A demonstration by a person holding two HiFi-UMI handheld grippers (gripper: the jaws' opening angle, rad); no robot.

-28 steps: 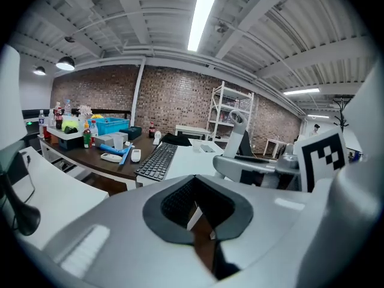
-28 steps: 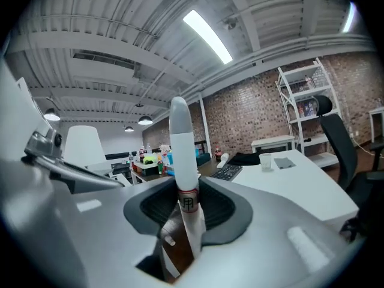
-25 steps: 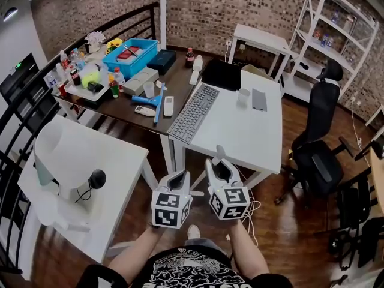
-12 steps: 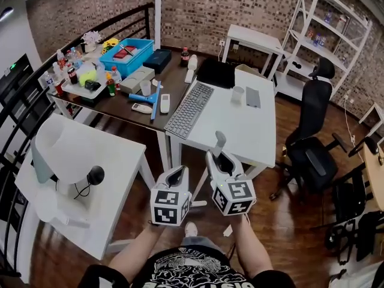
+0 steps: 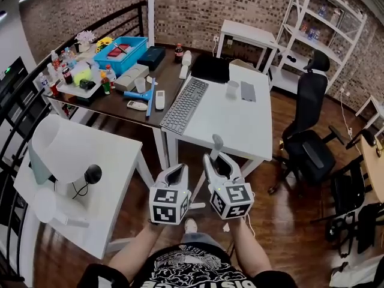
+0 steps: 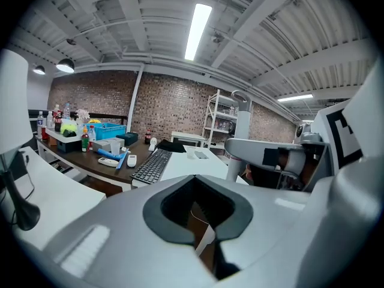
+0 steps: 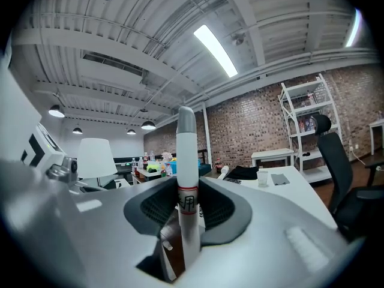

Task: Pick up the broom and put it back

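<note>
The broom shows only as a white handle with a grey cap (image 7: pixel 185 161), standing upright between the jaws of my right gripper (image 7: pixel 187 212), which is shut on it. In the head view the handle's top (image 5: pixel 216 141) pokes up above my right gripper (image 5: pixel 217 161), just in front of the white desk's near edge. The broom's head is hidden below. My left gripper (image 5: pixel 174 174) hangs beside it on the left, shut with nothing in it. In the left gripper view, those jaws (image 6: pixel 198 206) meet around an empty hollow, and the handle (image 6: pixel 242 122) rises at the right.
A white desk (image 5: pixel 252 125) with a keyboard (image 5: pixel 185 104) stands straight ahead, joined to a dark table (image 5: pixel 120 104) crowded with a blue bin, bottles and a blue brush. A white table with a lamp (image 5: pixel 51 155) is at left. A black office chair (image 5: pixel 309 143) is at right.
My right gripper has moved a little up and toward the desk with the handle in it. The left gripper has drifted slightly alongside. Both grips look the same.
</note>
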